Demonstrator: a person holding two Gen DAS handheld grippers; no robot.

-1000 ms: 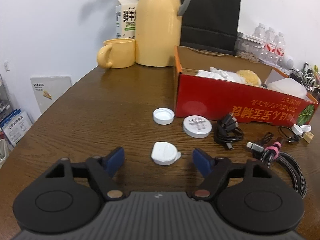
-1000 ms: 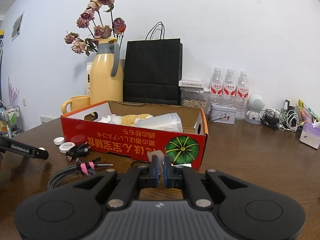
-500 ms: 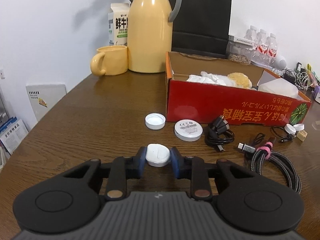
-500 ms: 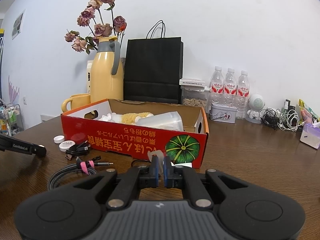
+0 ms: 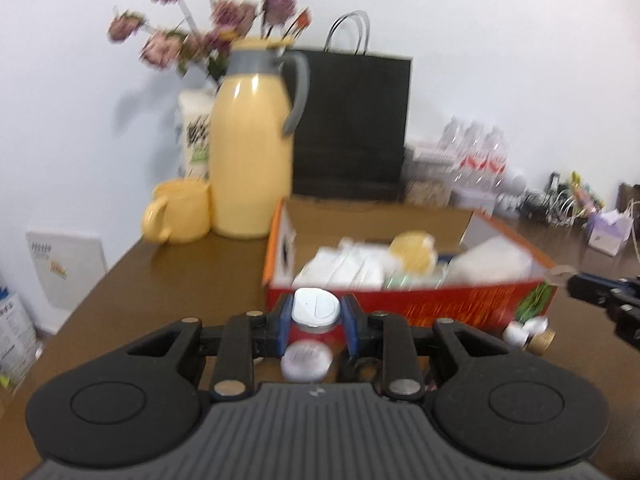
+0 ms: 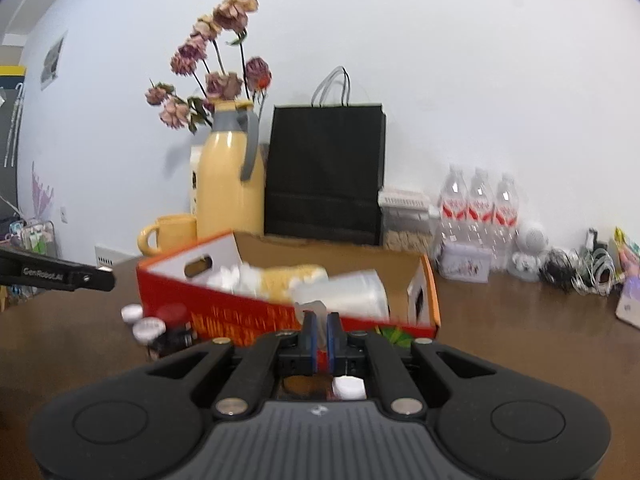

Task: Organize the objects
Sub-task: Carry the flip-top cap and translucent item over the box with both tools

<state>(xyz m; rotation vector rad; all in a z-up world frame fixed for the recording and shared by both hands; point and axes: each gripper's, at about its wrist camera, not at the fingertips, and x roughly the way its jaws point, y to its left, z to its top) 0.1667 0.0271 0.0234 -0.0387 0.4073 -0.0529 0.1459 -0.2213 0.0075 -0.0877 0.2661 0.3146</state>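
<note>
My left gripper [image 5: 316, 314] is shut on a small white rounded case [image 5: 316, 305] and holds it off the table, level with the near wall of the red cardboard box [image 5: 460, 306]. The box holds white packets, a yellow round thing and a clear plastic container [image 6: 344, 290]. A round white disc [image 5: 306, 360] lies on the table beneath the case. My right gripper [image 6: 320, 320] is shut on a small clear piece [image 6: 314, 307] that sticks up above its pads, in front of the box's right end. Its tip [image 5: 572, 282] shows in the left wrist view.
A yellow jug [image 5: 252, 160] with dried flowers, a yellow mug [image 5: 180, 212] and a black paper bag [image 5: 352, 120] stand behind the box. Water bottles [image 6: 476, 208] and tangled cables [image 6: 572, 272] line the back right. White caps [image 6: 132, 312] and dark cables lie left of the box.
My left gripper closed on the white case, then lifted it off the table and tilted up toward the box. My right gripper rose slightly, still shut on its clear piece.
</note>
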